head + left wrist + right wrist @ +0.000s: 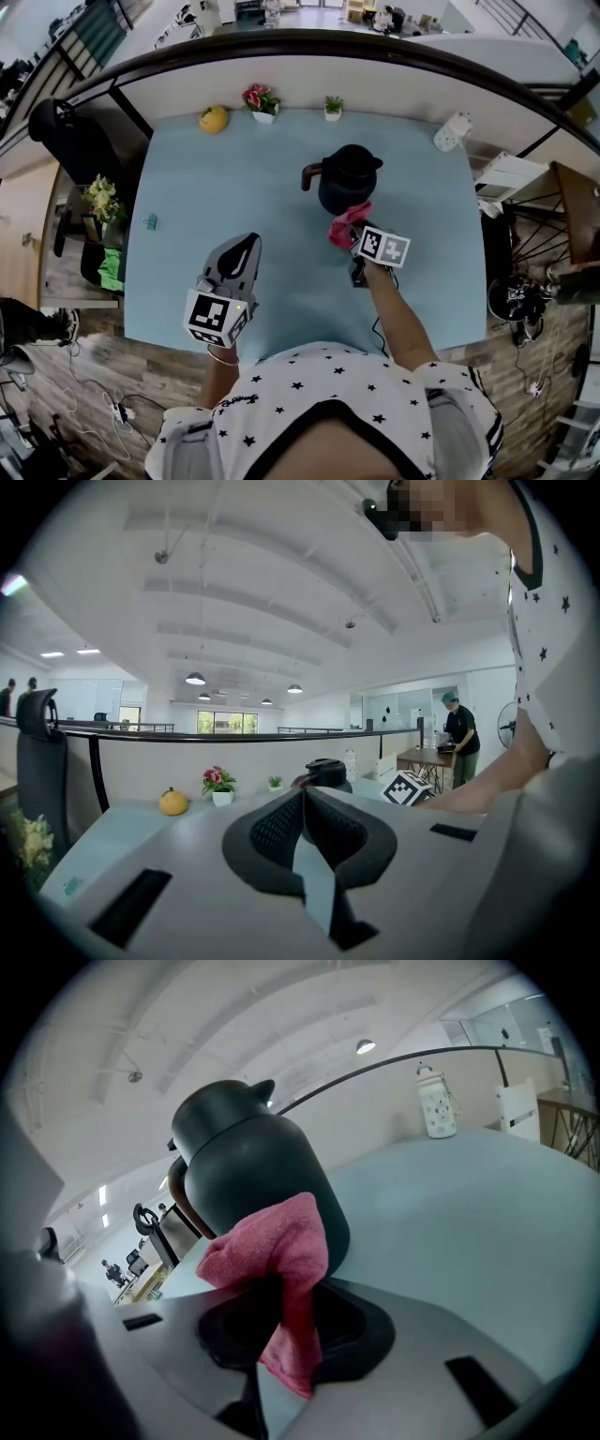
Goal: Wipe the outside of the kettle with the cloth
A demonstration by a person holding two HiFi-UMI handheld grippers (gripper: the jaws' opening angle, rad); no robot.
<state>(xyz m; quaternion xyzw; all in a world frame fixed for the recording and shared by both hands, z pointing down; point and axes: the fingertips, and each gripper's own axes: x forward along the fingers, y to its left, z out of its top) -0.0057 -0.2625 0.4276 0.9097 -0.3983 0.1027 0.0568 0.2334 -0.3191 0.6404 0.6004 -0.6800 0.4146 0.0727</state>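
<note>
A white star-printed shirt (pixel 319 394) is seen nearest; beyond it, the left gripper (pixel 246 242) is held over the near left of the pale blue table (pixel 187 187), jaws closed together on nothing; a pink terry cloth (pixel 343 225) is pinched in the right gripper (pixel 354 236) and laid against the near side of the dark rounded kettle (pixel 349 173), stood upright at the table's far middle.

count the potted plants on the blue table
2. The pink-flowered plant stands at the table's far edge, right of the yellow fruit; the small green plant stands further right along that edge. None seems hidden.
</note>
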